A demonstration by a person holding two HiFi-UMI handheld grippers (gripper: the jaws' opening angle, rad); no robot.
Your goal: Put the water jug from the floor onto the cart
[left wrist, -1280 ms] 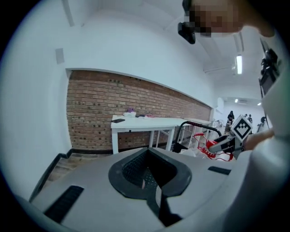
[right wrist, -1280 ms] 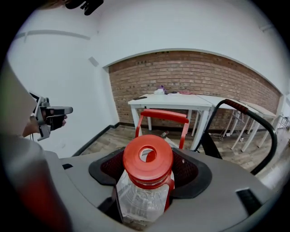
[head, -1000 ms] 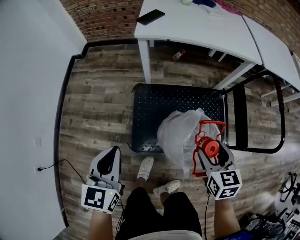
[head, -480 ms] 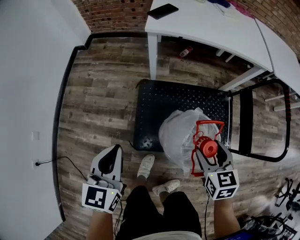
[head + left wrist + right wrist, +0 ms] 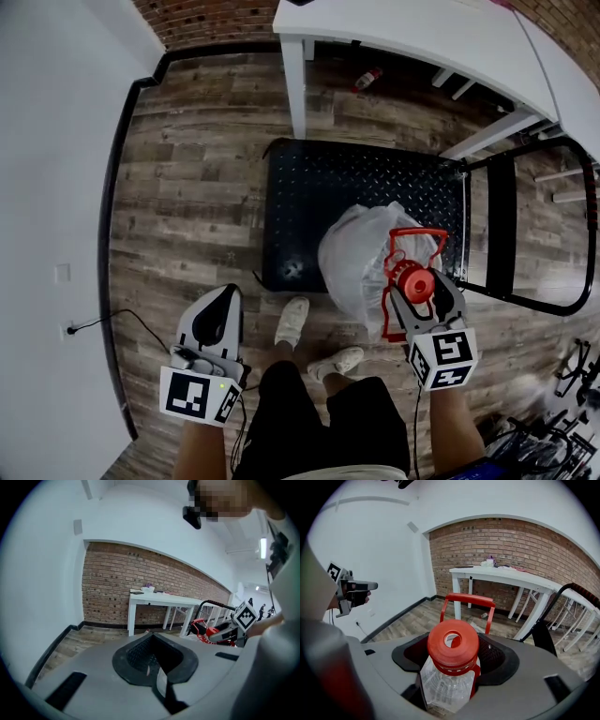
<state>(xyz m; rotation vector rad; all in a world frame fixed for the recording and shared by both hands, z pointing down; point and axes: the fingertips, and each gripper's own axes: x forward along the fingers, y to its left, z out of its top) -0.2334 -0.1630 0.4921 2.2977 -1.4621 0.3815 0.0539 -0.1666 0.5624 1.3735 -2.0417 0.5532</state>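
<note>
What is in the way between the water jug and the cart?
Nothing I can see. The right gripper is shut on the neck of the water jug, and the jug hangs over the near right corner of the cart. The cart's black deck is bare.

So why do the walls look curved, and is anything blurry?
Head view: wide lens bows the white table's edge; evenly lit, sharp. Left gripper view: dark rounded corners, brick wall arches. Right gripper view: same arching; the jug's red cap looms large, in focus.
</note>
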